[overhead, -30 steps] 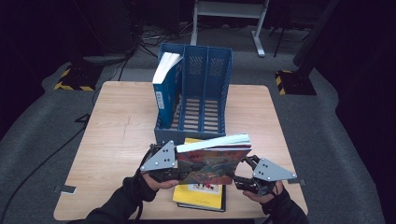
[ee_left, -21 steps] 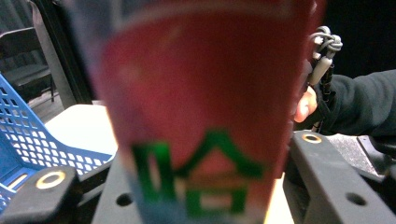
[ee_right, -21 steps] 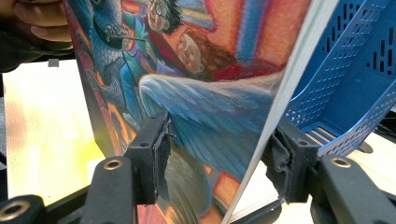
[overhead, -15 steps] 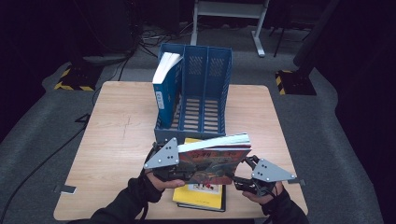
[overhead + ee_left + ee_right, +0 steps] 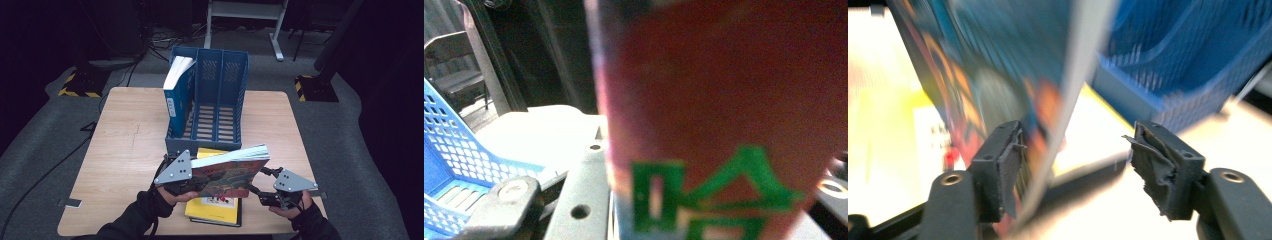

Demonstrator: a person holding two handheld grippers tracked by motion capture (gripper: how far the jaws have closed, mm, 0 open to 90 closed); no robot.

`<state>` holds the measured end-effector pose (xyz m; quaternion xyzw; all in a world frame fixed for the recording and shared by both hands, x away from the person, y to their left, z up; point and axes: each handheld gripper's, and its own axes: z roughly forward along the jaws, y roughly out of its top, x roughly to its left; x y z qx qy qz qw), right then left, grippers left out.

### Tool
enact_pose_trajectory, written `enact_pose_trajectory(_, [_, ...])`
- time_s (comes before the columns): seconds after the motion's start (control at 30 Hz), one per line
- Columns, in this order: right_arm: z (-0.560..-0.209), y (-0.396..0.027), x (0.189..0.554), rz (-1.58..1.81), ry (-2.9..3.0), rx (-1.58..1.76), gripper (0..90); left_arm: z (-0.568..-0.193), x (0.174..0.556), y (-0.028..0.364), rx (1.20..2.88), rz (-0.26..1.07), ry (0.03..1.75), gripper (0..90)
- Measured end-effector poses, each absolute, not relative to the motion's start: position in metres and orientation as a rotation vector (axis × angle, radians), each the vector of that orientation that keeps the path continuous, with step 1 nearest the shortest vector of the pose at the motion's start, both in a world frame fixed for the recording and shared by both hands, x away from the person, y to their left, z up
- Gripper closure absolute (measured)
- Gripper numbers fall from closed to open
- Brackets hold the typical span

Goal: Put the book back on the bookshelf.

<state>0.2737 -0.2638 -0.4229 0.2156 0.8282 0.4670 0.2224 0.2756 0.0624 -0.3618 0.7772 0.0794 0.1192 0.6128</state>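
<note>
Nearest the person, at six o'clock on the table (image 5: 125, 150), a yellow book (image 5: 212, 210) lies flat. Raised over it is a picture book (image 5: 227, 175), tilted on edge with its pages up, carried between the two hands. The left gripper (image 5: 175, 175) at about seven o'clock is clamped on the book's left end; its jaws have just been closing further, and in the left gripper view the red cover (image 5: 724, 125) sits right against the camera. The right gripper (image 5: 260, 192) at five o'clock has just been opening: in the right gripper view its jaws stand wide, the book's edge (image 5: 1063, 100) beside the left pad, the other pad well clear, so it grips nothing.

Further off, at twelve o'clock, the blue file rack (image 5: 217, 100) stands with a blue book (image 5: 177, 95) upright in its leftmost slot; the other slots look free.

I'd judge this the handover: the left claw takes the weight while the right lets go. Next calls for swinging the book upright and sliding it into a free slot, with the grip firm
</note>
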Motion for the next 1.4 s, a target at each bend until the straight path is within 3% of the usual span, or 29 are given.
enact_pose_trajectory(0.33, [-0.470, -0.310, 0.300, 1.166, 2.304, 0.919, 34.3, -0.364, 0.274, 0.063, 1.780, 0.271, 0.175, 73.8])
enact_pose_trajectory(0.57, [-0.492, -0.316, 0.314, 1.025, 2.296, 1.124, 27.9, -0.365, 0.272, 0.062, 1.773, 0.269, 0.172, 73.9])
enact_pose_trajectory(1.03, [-0.501, -0.315, 0.318, 1.004, 2.305, 1.153, 24.5, -0.364, 0.277, 0.057, 1.759, 0.288, 0.288, 74.1])
enact_pose_trajectory(1.4, [-0.501, -0.315, 0.318, 1.004, 2.310, 1.151, 23.4, -0.344, 0.286, 0.032, 1.770, 0.376, 0.327, 74.3])
